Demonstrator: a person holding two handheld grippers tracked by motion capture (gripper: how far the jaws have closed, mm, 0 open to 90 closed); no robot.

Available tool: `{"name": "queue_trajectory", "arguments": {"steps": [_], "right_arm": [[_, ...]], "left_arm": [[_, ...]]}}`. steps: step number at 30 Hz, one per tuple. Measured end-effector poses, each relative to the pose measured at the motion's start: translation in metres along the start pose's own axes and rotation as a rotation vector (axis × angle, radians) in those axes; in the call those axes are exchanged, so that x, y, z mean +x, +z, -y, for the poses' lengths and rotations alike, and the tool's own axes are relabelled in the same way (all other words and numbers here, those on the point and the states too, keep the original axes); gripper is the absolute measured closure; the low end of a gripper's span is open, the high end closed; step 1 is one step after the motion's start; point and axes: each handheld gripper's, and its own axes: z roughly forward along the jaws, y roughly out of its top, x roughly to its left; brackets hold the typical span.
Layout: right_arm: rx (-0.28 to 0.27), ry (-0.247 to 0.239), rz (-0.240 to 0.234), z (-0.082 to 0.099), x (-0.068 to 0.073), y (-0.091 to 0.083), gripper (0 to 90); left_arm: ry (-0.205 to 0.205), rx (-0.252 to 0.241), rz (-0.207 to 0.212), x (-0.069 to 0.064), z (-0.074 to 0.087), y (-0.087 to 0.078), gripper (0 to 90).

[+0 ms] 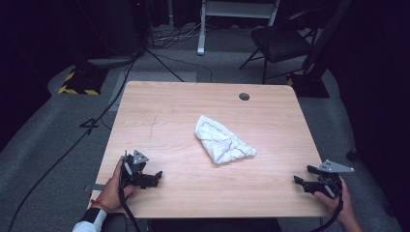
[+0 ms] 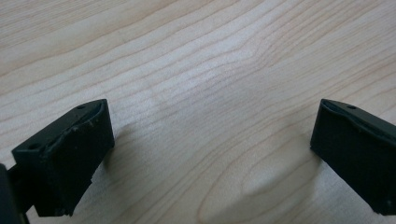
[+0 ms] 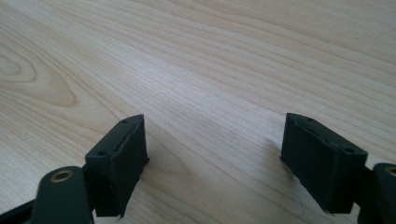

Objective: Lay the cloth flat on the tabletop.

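jaws spread wide on both sides, nothing between them but bare wood grain, seen plainly in the left gripper view and the right gripper view. left gripper point(image 1: 153, 177) held low over the near left part of the table point(image 1: 159, 104), pointing inward; right gripper point(image 1: 303, 182) held low over the near right corner, likewise pointing inward. both well apart from the work.

between them, farther up and roughly mid-table: a white cloth point(image 1: 222, 139), crumpled into a loose wedge, with a thin dark line of stitching or trim winding across its folds. no contact with either gripper, nothing else touching it.

likely handling: light, soft, limp, no stiffness to speak of. bound to sag and trail when lifted, and to bunch rather than slide if pushed. not fragile, not slippery against rubbery pads, though a thin single layer could slip out of a shallow pinch. layers probably loose, so one grab may lift only the top fold.

best places to take hold: an outer edge or corner, pinched deep enough to catch the full thickness. the narrow tip toward the right for the right side, the broad upper-left edge for the left side. two holds set apart, then drawn outward, probably enough to open it flat.
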Motion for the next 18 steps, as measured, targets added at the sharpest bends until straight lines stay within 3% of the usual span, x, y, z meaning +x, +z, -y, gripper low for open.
{"name": "queue_trajectory", "arguments": {"steps": [6, 9, 11, 12, 16, 18], "right_arm": [[0.003, -0.008, -0.007, -0.002, 0.0, 0.002, 22.6], [0.008, -0.013, -0.004, -0.007, 0.0, 0.005, 24.8], [0.001, -0.031, -0.004, -0.012, 0.002, 0.009, 25.6], [-0.001, -0.038, -0.014, -0.016, 0.003, 0.011, 25.8], [0.002, -0.105, -0.045, -0.039, 0.011, 0.018, 31.2], [-0.011, -0.124, -0.066, -0.051, 0.014, 0.02, 33.9]], "left_arm": [[0.056, 0.002, 0.039, 0.0, -0.004, 0.003, 0.1], [0.134, 0.002, 0.093, -0.003, -0.006, 0.005, 0.2], [0.164, 0.005, 0.119, -0.004, -0.01, 0.008, 0.2], [0.182, 0.024, 0.144, -0.005, -0.013, 0.009, 0.3], [0.216, 0.047, 0.165, -0.016, -0.03, 0.021, 0.3], [0.239, 0.04, 0.184, -0.023, -0.039, 0.026, 5.6]]}}
